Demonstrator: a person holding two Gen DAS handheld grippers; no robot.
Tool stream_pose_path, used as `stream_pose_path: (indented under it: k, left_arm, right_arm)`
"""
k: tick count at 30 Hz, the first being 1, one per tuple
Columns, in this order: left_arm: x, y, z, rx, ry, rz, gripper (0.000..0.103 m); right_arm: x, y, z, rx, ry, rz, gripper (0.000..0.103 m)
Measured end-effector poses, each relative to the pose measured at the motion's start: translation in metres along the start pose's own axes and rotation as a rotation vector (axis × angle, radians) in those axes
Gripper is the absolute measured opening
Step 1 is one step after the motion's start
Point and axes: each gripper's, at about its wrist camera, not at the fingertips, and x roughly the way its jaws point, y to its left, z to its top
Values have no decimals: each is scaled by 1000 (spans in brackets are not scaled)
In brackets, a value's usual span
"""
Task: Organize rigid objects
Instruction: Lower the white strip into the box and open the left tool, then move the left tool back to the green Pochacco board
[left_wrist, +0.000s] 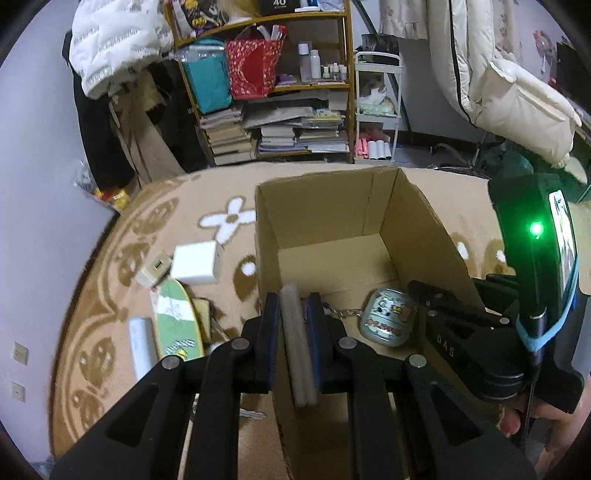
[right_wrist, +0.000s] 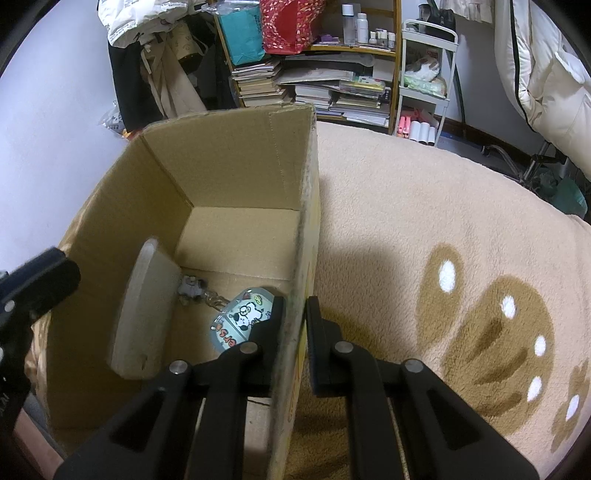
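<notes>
The cardboard box (left_wrist: 413, 221) stands open on a beige rug (right_wrist: 443, 229) with brown flower patterns. The left hand-held gripper (left_wrist: 293, 314) is clenched on a flat grey board (left_wrist: 295, 332), held on edge between its 2 fingers just inside the box's left wall; in the right wrist view the same grey board (right_wrist: 147, 310) stands upright against that wall, and whether its lower edge touches the box floor cannot be told. On the box floor, to the right of the board, lies a small cartoon-printed case (left_wrist: 388, 321) with a metal keychain (left_wrist: 341, 313) trailing toward the board.

The right hand-held gripper (right_wrist: 295, 332) grips the box's right wall, 1 finger inside and 1 outside, clamped on the cardboard. A person's fingers (left_wrist: 517, 421) show at that gripper's handle.

Outside the box, on the rug to its left, lie a white square box (left_wrist: 194, 262), a small beige charger block (left_wrist: 153, 271) touching it, a green oval piece (left_wrist: 177, 325) with white markings, and a white cylinder (left_wrist: 142, 347) beside that. A bookshelf (left_wrist: 266, 96) stacked with books stands beyond the box.
</notes>
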Motion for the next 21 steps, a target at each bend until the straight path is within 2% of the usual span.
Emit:
stream_pose_path:
  k: [3,5,8,9,11,12,13,16,21]
  left_arm:
    - [-5,2,1,11,-5,5,16]
    - [-9,5,2,13,-4,9,21]
    - [-17,12,4,17,-7,-22,24]
    - [-19,17,5,13,-10,-24,30]
    - [-23,22,6,2,-19,-19,53]
    - [-27,27,7,-10,-35,-12,72]
    - [-29,31,7,-19,-49,-7,84]
    - [-30,45,8,-43,-71,5,95]
    - [-20,75,5,-107,-57,48,100]
  right_arm:
    - [1,0,0,0,0,0,12]
    - [1,1,0,1,0,-1,12]
    - [1,1,0,-1,-1,-2,12]
    - [2,0,0,0,-1,-1,12]
    - [1,1,0,1,0,0,12]
    - [1,1,0,1,0,-1,12]
    - [1,1,0,1,-1,-1,12]
    - [1,0,0,0,0,-1,12]
    - [1,0,0,0,0,-1,12]
